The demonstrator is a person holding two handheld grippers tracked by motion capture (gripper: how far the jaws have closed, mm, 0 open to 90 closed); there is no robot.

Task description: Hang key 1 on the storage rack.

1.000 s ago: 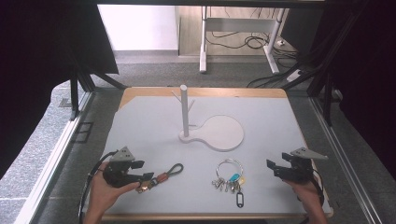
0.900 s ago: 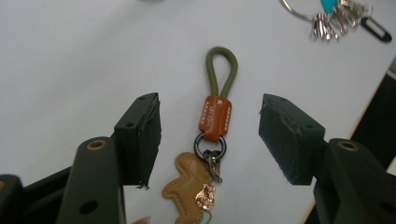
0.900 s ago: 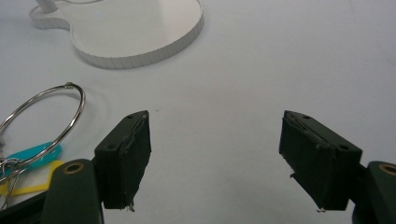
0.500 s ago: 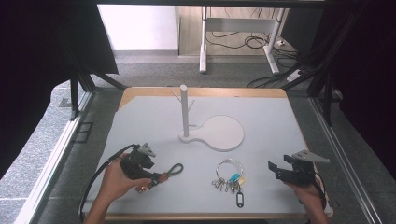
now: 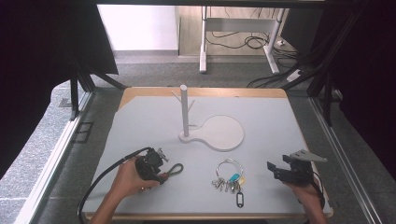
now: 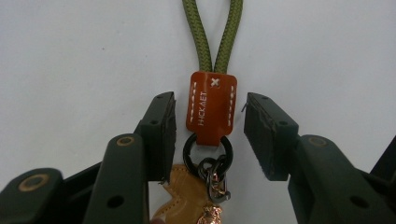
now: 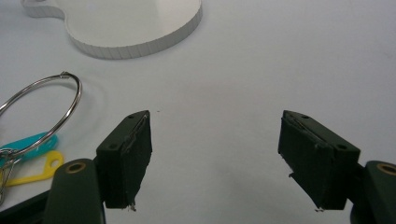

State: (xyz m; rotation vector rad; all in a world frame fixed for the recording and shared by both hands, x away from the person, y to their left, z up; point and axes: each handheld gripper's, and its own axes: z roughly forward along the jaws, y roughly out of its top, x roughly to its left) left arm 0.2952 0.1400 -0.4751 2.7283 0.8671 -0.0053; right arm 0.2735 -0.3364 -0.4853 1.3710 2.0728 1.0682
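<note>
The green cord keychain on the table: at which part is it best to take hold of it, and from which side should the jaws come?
Probably the orange leather tab of the green cord keychain. It is flat, stiff-looking and narrower than the cord loop, and lies flat on the table. Come from above, one jaw on each long edge. The left gripper already straddles it so; its jaws have just been closing and do not yet press on it.

You have even, soft light from above on the pale tabletop point(image 5: 261, 182); it reads bright, while black drapes leave both sides and the top of the high view dark. Daylight brightens the floor beyond the far edge. Shadows are faint and short. In the left gripper view, the leather tag point(image 6: 211, 106) is sharp, the near tongs slightly soft. The right gripper view blurs toward its far corners, without glare.
</note>
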